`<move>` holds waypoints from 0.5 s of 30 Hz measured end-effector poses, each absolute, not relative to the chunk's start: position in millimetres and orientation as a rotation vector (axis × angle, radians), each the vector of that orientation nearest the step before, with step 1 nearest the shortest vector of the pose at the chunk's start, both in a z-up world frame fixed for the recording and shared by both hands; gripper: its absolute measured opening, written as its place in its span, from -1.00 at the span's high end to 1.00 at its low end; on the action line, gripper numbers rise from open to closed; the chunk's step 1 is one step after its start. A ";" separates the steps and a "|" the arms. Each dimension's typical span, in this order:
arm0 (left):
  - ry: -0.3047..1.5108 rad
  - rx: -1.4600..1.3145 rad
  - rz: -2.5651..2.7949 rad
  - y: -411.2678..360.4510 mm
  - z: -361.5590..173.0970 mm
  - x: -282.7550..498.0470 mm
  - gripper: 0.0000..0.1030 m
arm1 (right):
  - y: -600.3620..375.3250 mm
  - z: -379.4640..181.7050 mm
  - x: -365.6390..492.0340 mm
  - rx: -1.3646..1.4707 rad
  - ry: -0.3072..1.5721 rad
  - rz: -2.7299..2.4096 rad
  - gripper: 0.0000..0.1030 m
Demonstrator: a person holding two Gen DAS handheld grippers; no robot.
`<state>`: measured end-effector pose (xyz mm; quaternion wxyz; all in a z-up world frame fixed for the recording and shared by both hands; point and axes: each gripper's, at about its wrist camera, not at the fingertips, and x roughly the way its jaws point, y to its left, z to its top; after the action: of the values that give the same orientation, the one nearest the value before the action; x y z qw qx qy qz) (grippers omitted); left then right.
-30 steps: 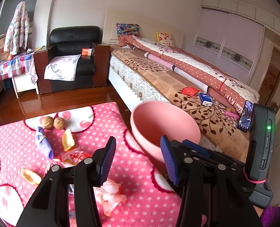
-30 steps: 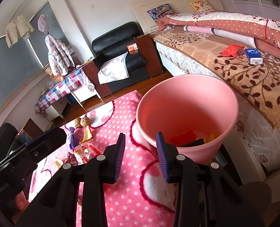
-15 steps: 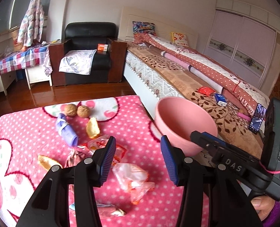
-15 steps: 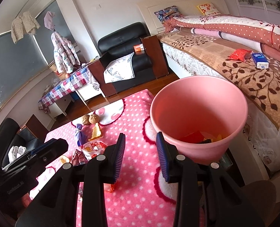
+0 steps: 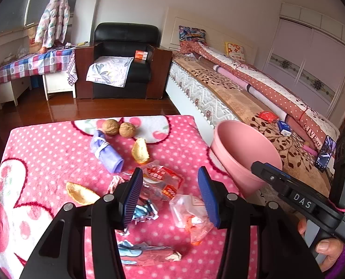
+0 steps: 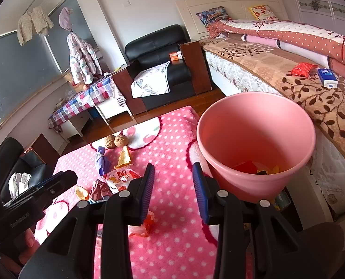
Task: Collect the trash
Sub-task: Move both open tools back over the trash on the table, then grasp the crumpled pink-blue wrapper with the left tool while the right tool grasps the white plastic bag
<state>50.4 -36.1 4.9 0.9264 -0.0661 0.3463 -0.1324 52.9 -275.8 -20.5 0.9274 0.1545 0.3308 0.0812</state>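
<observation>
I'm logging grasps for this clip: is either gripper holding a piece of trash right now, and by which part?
Nothing is held. The left gripper and right gripper both stand open and empty.

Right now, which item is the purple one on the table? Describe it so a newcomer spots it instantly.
Start at the pink polka-dot blanket covering the table beside the bed. Near its far edge sit two walnuts; the purple roll lies just in front of them, left of an orange peel. It is the only purple thing, a rolled cylinder tied with a white band.
</observation>
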 end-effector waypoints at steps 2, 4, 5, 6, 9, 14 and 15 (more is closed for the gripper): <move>0.712 -0.142 -0.262 -31.4 3.6 50.9 0.06 | -274.2 -20.5 52.9 0.315 0.677 0.168 0.33; 0.714 -0.149 -0.254 -26.9 2.2 51.1 0.06 | -271.9 -20.7 53.8 0.313 0.677 0.170 0.33; 0.716 -0.151 -0.250 -25.1 1.5 51.2 0.06 | -271.1 -20.9 54.3 0.312 0.677 0.172 0.33; 0.717 -0.154 -0.245 -22.7 0.5 51.4 0.06 | -270.1 -21.0 54.8 0.311 0.678 0.173 0.33; 0.723 -0.163 -0.231 -15.9 -2.8 50.7 0.06 | -267.5 -21.7 56.4 0.308 0.682 0.177 0.33; 0.729 -0.170 -0.210 -6.8 -7.0 47.9 0.06 | -262.8 -23.7 56.5 0.302 0.688 0.188 0.33; 0.731 -0.173 -0.205 -4.6 -7.7 47.3 0.06 | -262.2 -24.1 56.2 0.301 0.689 0.191 0.33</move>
<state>47.3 -4.6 -7.7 0.9252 -0.0842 0.3562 -0.1000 56.2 -262.2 -24.1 0.9257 0.1466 0.3361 0.0929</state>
